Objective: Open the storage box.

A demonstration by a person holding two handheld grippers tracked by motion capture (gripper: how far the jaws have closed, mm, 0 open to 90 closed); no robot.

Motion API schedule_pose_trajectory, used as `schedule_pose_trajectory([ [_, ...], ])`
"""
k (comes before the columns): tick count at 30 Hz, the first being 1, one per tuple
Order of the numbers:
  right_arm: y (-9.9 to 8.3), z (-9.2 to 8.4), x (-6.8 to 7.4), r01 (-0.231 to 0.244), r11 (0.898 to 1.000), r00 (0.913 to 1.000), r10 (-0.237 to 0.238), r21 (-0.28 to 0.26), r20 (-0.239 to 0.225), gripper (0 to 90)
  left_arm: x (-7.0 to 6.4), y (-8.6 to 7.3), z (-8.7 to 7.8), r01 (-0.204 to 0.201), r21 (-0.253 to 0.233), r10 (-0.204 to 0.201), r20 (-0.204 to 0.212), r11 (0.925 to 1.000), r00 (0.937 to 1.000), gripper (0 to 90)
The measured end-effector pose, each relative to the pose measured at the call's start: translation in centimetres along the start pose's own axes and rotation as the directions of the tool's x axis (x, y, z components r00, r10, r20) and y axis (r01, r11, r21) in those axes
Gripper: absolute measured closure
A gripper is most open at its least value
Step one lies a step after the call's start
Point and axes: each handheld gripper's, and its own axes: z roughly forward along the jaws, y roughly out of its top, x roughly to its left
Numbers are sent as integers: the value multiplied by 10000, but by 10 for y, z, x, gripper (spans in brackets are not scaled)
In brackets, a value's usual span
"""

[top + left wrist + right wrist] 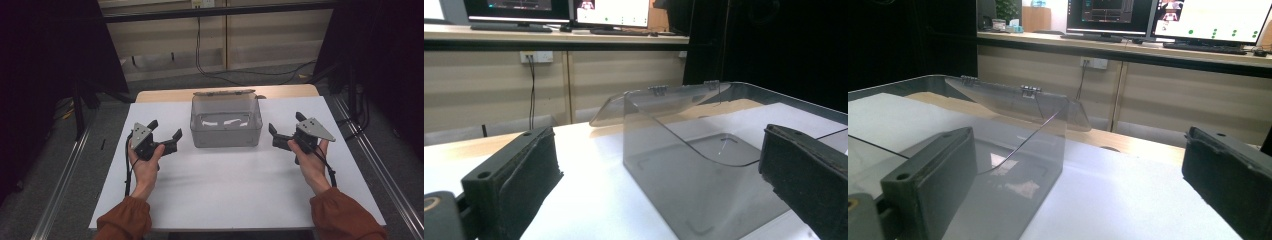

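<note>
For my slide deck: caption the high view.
Two open handheld grippers, left gripper and right gripper, flank a clear plastic box on a white table.

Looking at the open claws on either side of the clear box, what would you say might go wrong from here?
1. The clear plastic box looks light and empty; a push from just the left claw or the right claw could slide it on the white table cover.
2. Its hinged lid hangs open behind; tilting the box might swing it.
</note>
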Motion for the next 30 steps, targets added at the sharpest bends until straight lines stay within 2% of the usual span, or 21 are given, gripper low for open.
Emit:
schedule_pose_trajectory([
  [6,-1,-9,0,-26,9999,10000,26,-114,21,6,-3,-3,-14,-22,-35,21,-266,10000,9996,24],
  [11,-3,-19,0,26,9998,10000,-25,-176,59,6,-6,-5,-25,-24,-145,20,-296,9999,9996,25],
  [14,-4,-24,-1,87,9997,9999,-85,-209,92,5,-5,-6,-31,53,-144,-57,-287,9999,9996,25],
  [17,-5,-30,-1,96,9995,9999,-94,-287,67,3,-3,-8,-35,314,-179,-320,-338,9993,9989,25],
  [24,-10,-44,-3,21,9994,9999,-15,-354,166,1,-6,-10,-47,215,-154,-221,-379,9997,9990,25],
  [26,-11,-48,-3,47,9992,9998,-40,-405,170,1,-7,-10,-51,75,-184,-82,-338,9998,9994,25],
  [30,-12,-56,-3,31,9990,9998,-22,-448,199,1,-9,-12,-58,86,-225,-95,-413,9997,9991,25],
])
